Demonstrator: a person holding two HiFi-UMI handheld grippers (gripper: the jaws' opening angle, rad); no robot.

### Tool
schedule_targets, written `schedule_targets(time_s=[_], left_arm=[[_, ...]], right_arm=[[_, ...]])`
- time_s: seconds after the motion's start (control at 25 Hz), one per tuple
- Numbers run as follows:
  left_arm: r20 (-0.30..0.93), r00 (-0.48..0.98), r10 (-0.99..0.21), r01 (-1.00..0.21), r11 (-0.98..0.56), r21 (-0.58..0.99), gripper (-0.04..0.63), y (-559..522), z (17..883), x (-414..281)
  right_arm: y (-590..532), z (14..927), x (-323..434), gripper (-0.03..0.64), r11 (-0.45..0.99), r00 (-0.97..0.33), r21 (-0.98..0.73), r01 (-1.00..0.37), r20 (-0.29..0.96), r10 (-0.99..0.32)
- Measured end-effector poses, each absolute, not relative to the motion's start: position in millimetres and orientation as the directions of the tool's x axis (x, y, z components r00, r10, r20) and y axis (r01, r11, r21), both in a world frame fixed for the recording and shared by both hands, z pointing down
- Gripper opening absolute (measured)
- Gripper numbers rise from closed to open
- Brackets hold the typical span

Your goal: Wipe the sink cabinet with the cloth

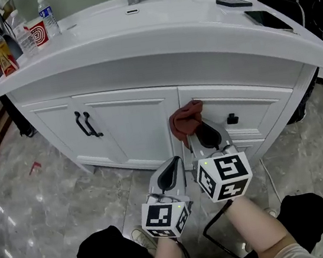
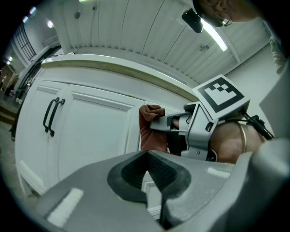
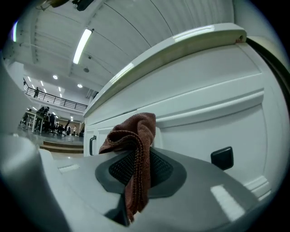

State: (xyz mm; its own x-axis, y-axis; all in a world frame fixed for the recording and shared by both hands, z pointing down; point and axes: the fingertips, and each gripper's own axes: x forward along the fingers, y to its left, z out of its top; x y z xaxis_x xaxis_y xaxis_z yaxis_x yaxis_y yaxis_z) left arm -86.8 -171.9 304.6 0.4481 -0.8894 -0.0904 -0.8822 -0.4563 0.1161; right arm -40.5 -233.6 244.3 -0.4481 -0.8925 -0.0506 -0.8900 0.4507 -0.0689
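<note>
1. The sink cabinet (image 1: 131, 124) fills the view ahead of me, white front facing the rig. Door on my left, drawer (image 1: 254, 109) on my right.
2. R tongs (image 1: 199, 127) point up and fwd at the front, pressed together on the cloth (image 1: 187, 122), which is pinched between the pads.
3. L tongs (image 1: 172, 164) hang lower and further back, pressed together w/ nothing between them, so R is the nearer one.
4. The cloth is bunched at the R tips, w/ a tail hanging down along the pads. It sits at the drawer's upper left corner, by the door edge. Contact w/ the face I can't confirm.
5. My read: most of the drawer face lies right of the cloth, so the stroke runs sideways toward the knob (image 1: 232, 119).
</note>
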Motion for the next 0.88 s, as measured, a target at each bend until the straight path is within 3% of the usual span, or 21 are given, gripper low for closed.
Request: schedule_targets(time_s=[0.68,0.88], left_arm=[[-0.089,0.512,-0.854,-0.843,-0.520,0.141,0.000,-182.1,312.5,-44.9],[-0.083,0.539,-0.839,-0.827,-0.545,0.140,0.000,-182.7,315.4,-28.4]], right_arm=[[-238.4,288.3,36.9,0.089,0.299,-0.320,-0.253,-0.920,0.046,-0.946],[-220.4,276.3,56.0,0.089,0.293,-0.298,-0.187,-0.938,0.002,-0.954]])
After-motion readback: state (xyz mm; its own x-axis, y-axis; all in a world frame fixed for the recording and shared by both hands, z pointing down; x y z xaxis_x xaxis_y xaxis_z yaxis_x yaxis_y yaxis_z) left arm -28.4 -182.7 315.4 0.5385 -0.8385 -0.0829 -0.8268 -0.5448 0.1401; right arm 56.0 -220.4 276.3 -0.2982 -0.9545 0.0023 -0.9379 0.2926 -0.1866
